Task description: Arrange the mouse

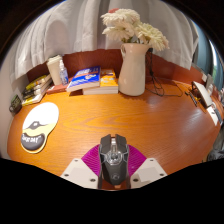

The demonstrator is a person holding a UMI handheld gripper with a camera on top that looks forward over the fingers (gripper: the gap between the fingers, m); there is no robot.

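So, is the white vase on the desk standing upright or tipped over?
Upright. The white vase stands on its base on the desk, flowers pointing up. It is far beyond the tool, which has the mouse between its fingers.

The mouse point(114, 157) sits on the desk point(170, 125) between the fingers of the gripper point(113, 172) — a gap shows at each side. Beyond it stands a vase point(133, 68); books point(92, 80) lie to the vase's left. A mouse pad point(38, 127) lies well left of the mouse (near the desk edge).
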